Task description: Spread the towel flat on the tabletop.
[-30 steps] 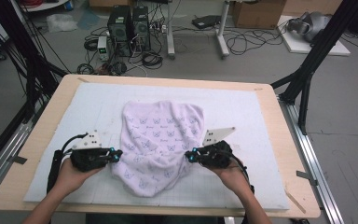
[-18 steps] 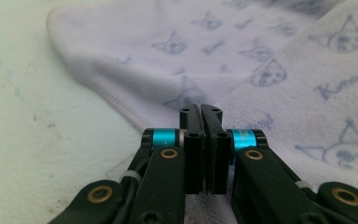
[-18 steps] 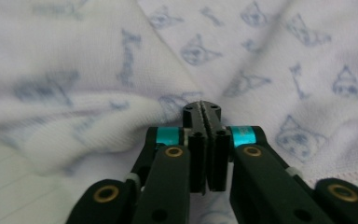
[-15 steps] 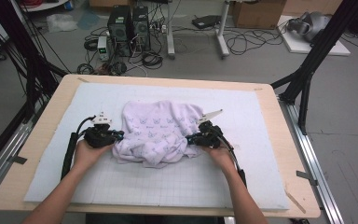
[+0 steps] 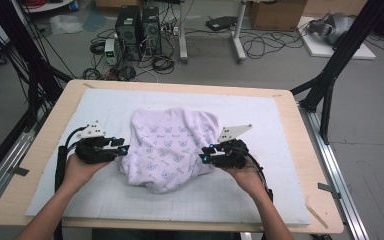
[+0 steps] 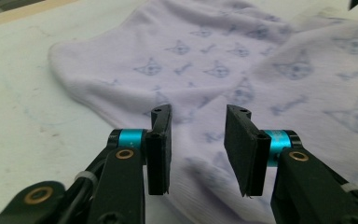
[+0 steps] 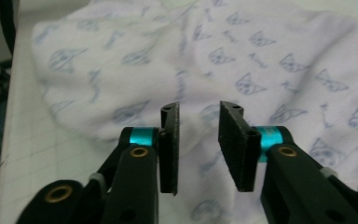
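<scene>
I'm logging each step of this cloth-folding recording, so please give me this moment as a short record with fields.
work in hand: folding a white cloth printed with pale blue cat faces
cloth state: bunched in a loose heap on the white gridded mat
left gripper: jaws have just been opening, nothing pinched, cloth lies beyond them
right gripper: jaws have just been opening, nothing pinched
gripper places: one at each side edge of the cloth
support: light wooden table

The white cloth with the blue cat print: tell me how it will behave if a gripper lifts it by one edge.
The cloth lies rumpled in soft folds on the mat, so it would probably droop and unfold rather than hold shape. It looks thin and light. Its knit surface seems unlikely to slip from the pads.
</scene>
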Motion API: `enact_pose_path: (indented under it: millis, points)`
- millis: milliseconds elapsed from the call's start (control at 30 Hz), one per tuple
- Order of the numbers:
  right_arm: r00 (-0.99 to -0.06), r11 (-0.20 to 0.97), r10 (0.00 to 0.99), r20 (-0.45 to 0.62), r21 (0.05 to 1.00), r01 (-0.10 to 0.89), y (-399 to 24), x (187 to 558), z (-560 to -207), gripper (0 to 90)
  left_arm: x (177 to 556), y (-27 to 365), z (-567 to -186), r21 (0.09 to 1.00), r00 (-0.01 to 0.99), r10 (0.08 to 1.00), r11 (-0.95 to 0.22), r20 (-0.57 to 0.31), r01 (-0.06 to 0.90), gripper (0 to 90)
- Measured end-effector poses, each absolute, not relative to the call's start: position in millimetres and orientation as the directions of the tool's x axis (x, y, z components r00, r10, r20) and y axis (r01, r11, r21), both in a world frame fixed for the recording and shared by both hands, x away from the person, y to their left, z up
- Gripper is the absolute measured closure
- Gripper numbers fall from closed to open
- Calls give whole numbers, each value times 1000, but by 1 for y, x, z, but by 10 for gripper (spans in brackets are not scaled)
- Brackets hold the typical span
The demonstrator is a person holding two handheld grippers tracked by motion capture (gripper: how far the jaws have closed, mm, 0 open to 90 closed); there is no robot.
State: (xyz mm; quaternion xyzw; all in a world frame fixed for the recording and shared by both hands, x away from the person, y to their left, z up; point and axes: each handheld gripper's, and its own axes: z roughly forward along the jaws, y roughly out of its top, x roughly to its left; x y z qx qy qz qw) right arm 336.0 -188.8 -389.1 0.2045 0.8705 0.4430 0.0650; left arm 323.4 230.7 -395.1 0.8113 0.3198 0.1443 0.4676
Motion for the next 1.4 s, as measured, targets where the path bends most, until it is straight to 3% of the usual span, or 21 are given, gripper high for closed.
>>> enact_pose_path:
  millis: [67,333,467,600,667,733,1200,1400]
  points:
    - [-917,514,397,45,817,262,-189,324,-389,657,314,228,-395,855,770,635,-365,-61,368,591]
    - [-921,516,380,87,806,290,-184,305,-414,534,295,210,-414,820,828,558,-448,-54,356,505]
    - [-918,527,386,93,794,302,-166,307,-426,489,298,196,-429,790,840,541,-494,-48,364,533]
    - [-920,566,387,56,773,285,-151,312,-433,641,302,185,-435,779,850,523,-509,-60,368,732]
    - [-922,574,382,68,764,294,-150,314,-435,784,303,184,-433,776,853,520,-517,-51,361,774]
    - [-922,562,375,97,768,309,-154,315,-432,828,301,187,-430,787,845,533,-502,-45,359,794]
    - [-914,459,403,41,856,240,-204,301,-365,853,285,225,-372,859,810,586,-417,3,298,811]
    - [-883,482,469,31,829,285,-203,331,-360,854,311,217,-377,834,775,632,-434,14,339,811]
